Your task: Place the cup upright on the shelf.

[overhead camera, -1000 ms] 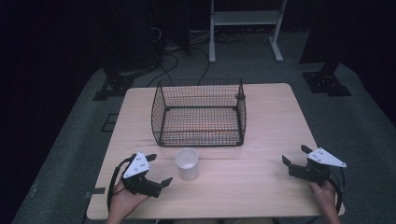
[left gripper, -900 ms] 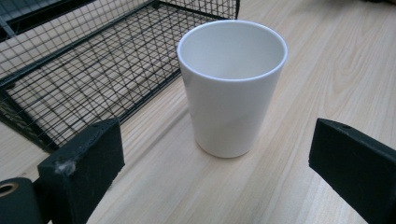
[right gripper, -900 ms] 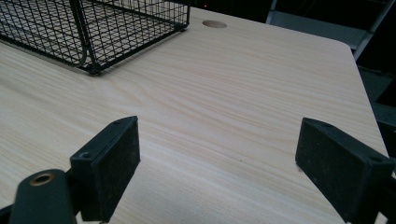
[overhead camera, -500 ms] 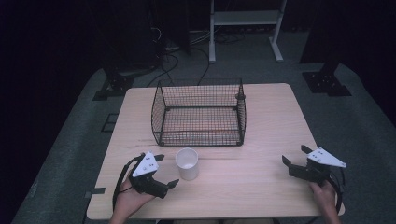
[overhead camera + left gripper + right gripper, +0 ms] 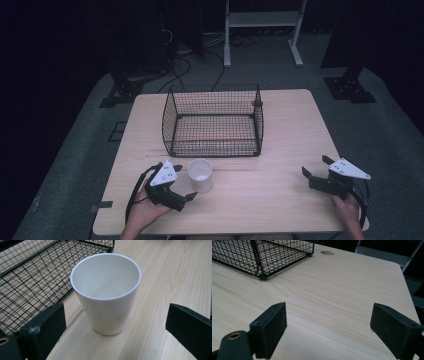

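dark room, pale wooden table [image 5: 280,150]. left gripper [image 5: 186,192] lies low, jaws spread wide and holding nothing, aimed at an upright white cup [image 5: 200,175] just ahead, likely lining up a side grasp. wire basket [image 5: 212,121] sits just behind the cup. right gripper [image 5: 314,173] rests well apart, also wide open and empty.

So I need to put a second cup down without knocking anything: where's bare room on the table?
Bare wood lies between the white cup and the right gripper, and right of the wire basket up to the table edge. It is crowded at front left, where the left gripper nears the cup.
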`<state>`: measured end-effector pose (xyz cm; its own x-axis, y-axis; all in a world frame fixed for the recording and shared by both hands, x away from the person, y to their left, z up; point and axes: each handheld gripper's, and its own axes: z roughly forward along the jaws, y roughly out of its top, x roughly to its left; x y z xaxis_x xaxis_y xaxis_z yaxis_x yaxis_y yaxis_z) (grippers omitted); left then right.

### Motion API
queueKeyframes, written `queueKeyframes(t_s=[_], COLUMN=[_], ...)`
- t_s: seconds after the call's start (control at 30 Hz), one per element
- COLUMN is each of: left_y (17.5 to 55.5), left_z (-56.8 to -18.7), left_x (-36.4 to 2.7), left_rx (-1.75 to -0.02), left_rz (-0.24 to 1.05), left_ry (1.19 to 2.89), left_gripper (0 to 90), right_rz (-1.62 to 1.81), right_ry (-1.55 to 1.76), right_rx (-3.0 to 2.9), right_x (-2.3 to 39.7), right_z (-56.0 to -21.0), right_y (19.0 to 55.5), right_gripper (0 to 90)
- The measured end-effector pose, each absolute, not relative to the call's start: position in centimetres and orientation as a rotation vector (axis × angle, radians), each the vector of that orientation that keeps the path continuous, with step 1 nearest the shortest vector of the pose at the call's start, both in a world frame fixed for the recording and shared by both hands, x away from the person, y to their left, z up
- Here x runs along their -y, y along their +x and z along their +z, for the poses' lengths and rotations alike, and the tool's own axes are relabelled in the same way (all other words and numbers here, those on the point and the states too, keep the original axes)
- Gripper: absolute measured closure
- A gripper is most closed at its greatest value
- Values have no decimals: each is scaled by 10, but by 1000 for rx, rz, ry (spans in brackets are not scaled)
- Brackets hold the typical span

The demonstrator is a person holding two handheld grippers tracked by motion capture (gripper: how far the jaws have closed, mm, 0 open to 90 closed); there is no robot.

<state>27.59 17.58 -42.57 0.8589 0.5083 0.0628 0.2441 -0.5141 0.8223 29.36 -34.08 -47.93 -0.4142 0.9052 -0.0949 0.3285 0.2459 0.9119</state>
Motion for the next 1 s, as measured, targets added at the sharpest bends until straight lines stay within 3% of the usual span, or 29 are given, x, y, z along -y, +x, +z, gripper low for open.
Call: queueKeyframes(t_s=[1.0], left_y=[305], left_z=[-432], left_x=[-154], left_rx=[-576], left_rz=[296], left_ry=[2220], left_gripper=[23], right_rz=[1146], right_ry=[1121], right_rx=[-1883], right_x=[340], right_z=[-479], right_y=[294], right_gripper=[131])
